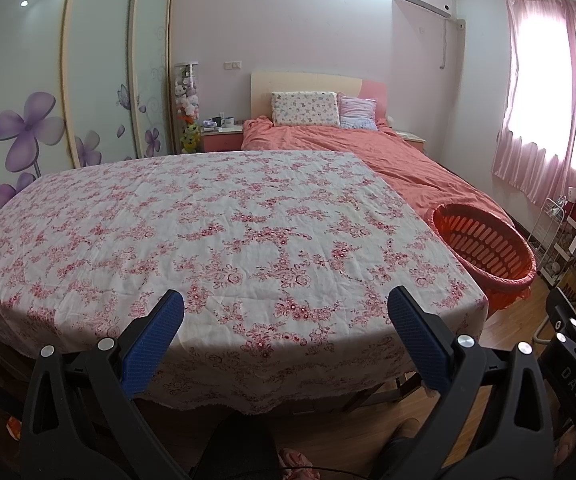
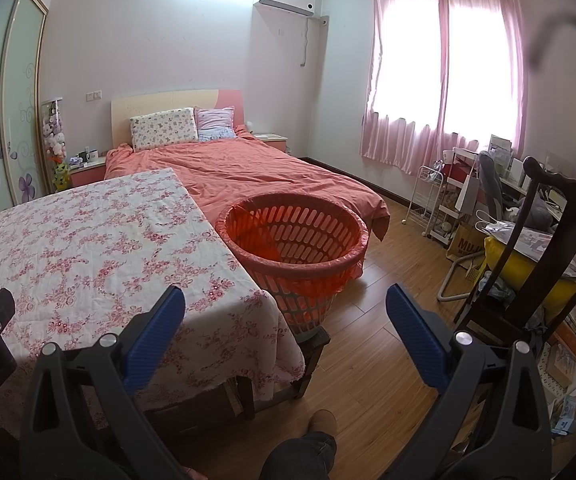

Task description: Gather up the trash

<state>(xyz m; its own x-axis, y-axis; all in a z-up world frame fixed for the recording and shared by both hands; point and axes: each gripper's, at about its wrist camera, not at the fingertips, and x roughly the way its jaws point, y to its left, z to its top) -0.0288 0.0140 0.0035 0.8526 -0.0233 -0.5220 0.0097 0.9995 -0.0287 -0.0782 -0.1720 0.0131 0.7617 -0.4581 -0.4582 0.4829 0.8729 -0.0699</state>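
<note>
Basket (image 2: 291,248) bottom hidden behind table (image 2: 88,240); both grippers' fingers spread wide, empty

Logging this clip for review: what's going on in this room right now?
A person holds two grippers over a table covered in a floral cloth, for a trash-collecting job. The left gripper and the right gripper are both open and hold nothing. No trash shows on the cloth. An orange basket lined with an orange bag stands on a stool beside the table's right edge, in front of the bed. Its visible inside looks empty.
</note>
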